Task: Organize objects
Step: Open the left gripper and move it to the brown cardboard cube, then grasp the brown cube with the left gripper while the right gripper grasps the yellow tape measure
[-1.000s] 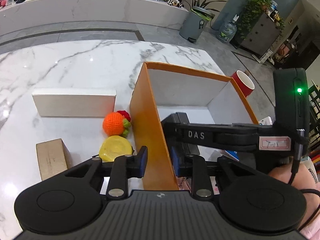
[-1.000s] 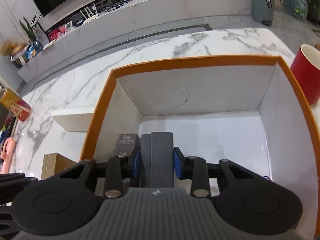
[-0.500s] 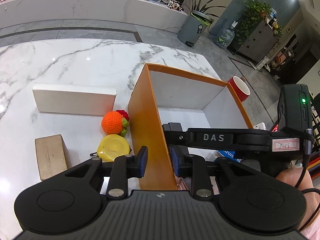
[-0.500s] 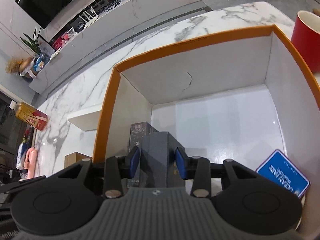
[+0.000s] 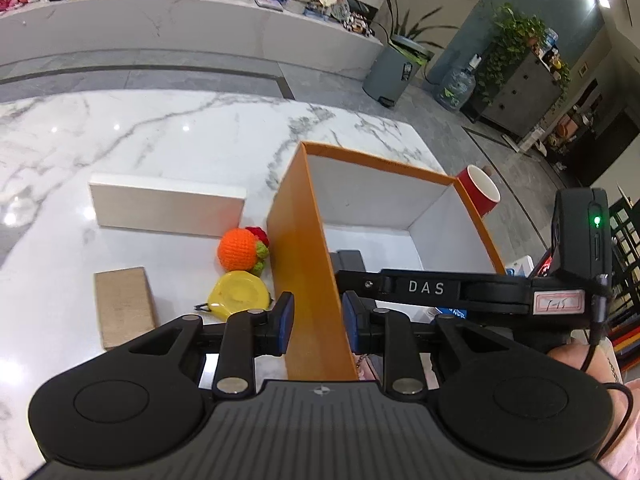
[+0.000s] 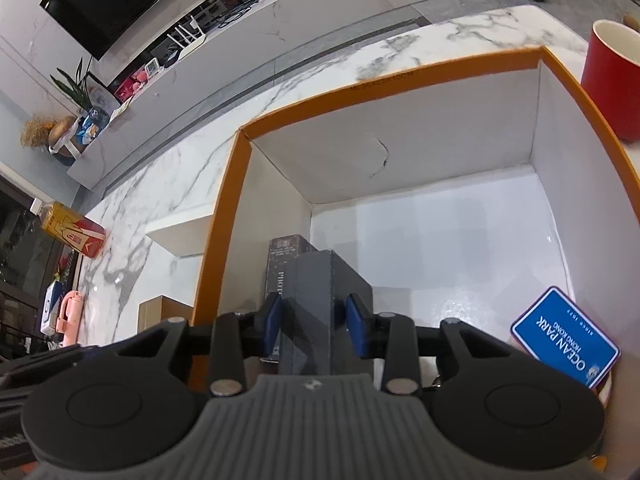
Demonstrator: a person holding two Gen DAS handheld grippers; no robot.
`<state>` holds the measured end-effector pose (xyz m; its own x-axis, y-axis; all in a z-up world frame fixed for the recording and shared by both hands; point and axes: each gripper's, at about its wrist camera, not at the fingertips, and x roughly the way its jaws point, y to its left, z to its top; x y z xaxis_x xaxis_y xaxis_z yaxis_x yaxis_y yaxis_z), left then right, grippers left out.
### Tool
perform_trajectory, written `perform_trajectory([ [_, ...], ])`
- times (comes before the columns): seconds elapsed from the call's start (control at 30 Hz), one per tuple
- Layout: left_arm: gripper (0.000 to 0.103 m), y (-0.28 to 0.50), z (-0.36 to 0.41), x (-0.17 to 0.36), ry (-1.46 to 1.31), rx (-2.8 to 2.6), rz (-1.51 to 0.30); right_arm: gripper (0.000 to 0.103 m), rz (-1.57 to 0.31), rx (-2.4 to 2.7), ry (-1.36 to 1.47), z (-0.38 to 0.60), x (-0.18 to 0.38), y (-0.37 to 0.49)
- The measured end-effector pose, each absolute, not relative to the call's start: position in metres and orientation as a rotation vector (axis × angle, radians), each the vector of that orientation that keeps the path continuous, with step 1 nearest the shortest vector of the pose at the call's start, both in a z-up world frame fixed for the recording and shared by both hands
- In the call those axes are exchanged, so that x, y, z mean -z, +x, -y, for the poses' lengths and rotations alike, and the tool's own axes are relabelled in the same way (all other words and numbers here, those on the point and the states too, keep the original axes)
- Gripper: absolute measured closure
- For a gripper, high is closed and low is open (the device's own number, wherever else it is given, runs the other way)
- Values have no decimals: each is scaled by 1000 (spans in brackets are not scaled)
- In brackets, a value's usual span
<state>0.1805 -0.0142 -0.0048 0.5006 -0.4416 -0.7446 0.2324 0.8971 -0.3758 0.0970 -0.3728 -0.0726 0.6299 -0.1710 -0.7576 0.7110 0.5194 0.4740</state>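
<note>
Tabletop point(image 5: 160, 140) of white marble carries, from the left, a small brown cardboard box point(image 5: 124, 306), a long white box point(image 5: 168, 210), a crocheted orange toy point(image 5: 240, 250) and a yellow tape measure point(image 5: 240, 292) just beside the orange box point(image 5: 298, 264). The left gripper point(image 5: 318, 320) straddles that box's near left wall, its jaws clamped on the wall. Inside, at the near left corner, a dark grey box point(image 6: 320, 300) stands upright beside another dark box point(image 6: 286, 264); the right gripper point(image 6: 314, 330) has the grey box between its closing jaws, pads not clearly pressing. A blue card point(image 6: 566, 342) leans at the right wall, and a red cup point(image 6: 612, 84) stands outside.
</note>
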Motion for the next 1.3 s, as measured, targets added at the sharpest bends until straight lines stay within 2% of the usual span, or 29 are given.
perform_trajectory([
  [0.07,72,176,8,0,-246,400,-951,64,-715,611,805,367,68,97],
  [0.2,71,167,-3,-10,-239,380,-918,56,-694,632,688,350,51,95],
  [0.27,71,161,-8,-14,-219,369,-897,50,-673,623,647,341,42,93],
  [0.33,68,155,-12,-19,-187,328,-867,38,-641,610,583,328,30,92],
  [0.47,65,146,-21,-27,-109,278,-818,30,-592,556,447,302,7,97],
  [0.53,63,141,-30,-32,-92,264,-797,16,-575,517,398,291,-3,101],
  [0.6,62,140,-42,-35,-82,237,-787,13,-561,491,350,282,-12,106],
  [0.7,55,140,-61,-36,-96,213,-796,13,-571,454,295,269,-19,116],
  [0.73,54,141,-66,-34,-98,208,-807,18,-583,434,284,266,-19,121],
  [0.77,53,143,-69,-32,-97,204,-825,23,-603,413,274,264,-19,127],
  [0.83,52,147,-72,-22,-94,198,-866,49,-669,376,255,261,-15,142],
  [0.87,52,149,-74,-18,-99,199,-877,52,-708,359,242,260,-12,150],
  [1.07,37,171,-73,14,-139,214,-972,55,-913,258,82,261,11,186],
  [1.3,33,200,-68,45,-158,189,-1051,55,-1110,125,-67,272,41,216],
])
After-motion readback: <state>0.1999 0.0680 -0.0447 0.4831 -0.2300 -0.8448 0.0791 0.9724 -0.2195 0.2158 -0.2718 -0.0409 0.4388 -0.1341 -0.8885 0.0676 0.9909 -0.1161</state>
